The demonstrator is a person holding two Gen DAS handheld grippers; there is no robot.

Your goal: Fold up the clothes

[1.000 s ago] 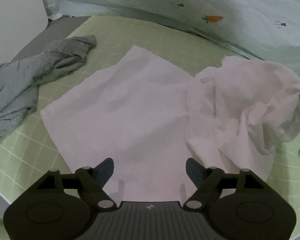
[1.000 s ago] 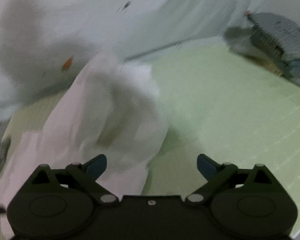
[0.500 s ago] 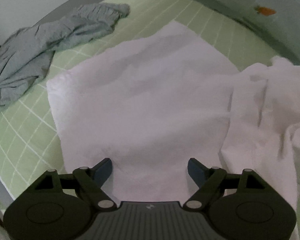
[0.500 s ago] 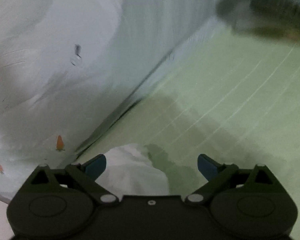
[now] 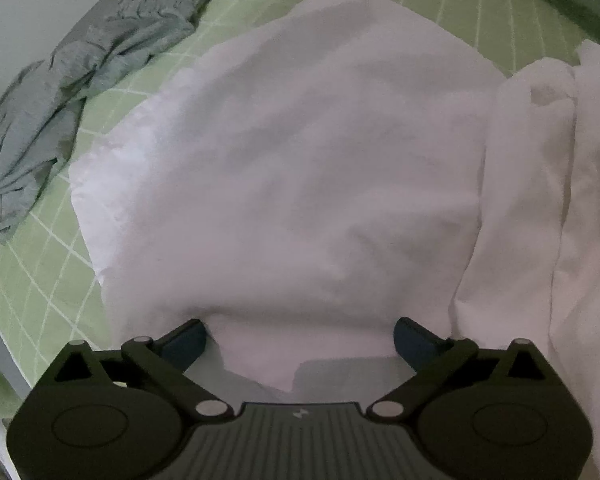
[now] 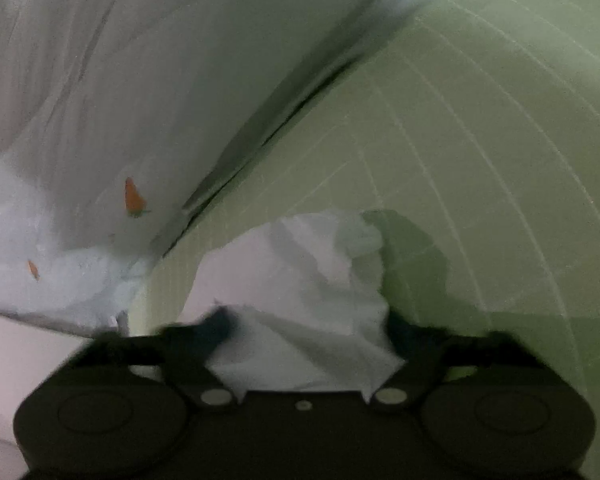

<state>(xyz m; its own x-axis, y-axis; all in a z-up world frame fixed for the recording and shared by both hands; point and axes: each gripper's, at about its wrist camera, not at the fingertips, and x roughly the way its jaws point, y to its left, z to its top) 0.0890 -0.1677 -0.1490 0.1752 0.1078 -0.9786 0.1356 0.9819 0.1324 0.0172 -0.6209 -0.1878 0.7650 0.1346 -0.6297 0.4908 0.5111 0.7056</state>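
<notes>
A white garment (image 5: 300,152) lies spread flat on the green grid mat (image 5: 48,248), with its right part bunched in folds (image 5: 540,184). My left gripper (image 5: 302,334) hangs over the garment's near hem. Its jaws are opening wide, the cloth lies beneath them, and nothing is pinched. In the right wrist view a crumpled end of the white garment (image 6: 300,280) sticks up between the blurred fingers (image 6: 220,320) of my right gripper (image 6: 308,320). Its jaws are closing around that bunch, and a firm pinch does not show.
A crumpled grey garment (image 5: 84,72) lies at the mat's left edge. A pale sheet with small carrot prints (image 6: 132,196) hangs along the mat's far side. Bare green mat (image 6: 480,160) stretches to the right of the right gripper.
The left gripper has come lower and closer over the white garment and opened wider. The right gripper has swung across the mat to the garment's bunched end and its jaws have narrowed around it.
</notes>
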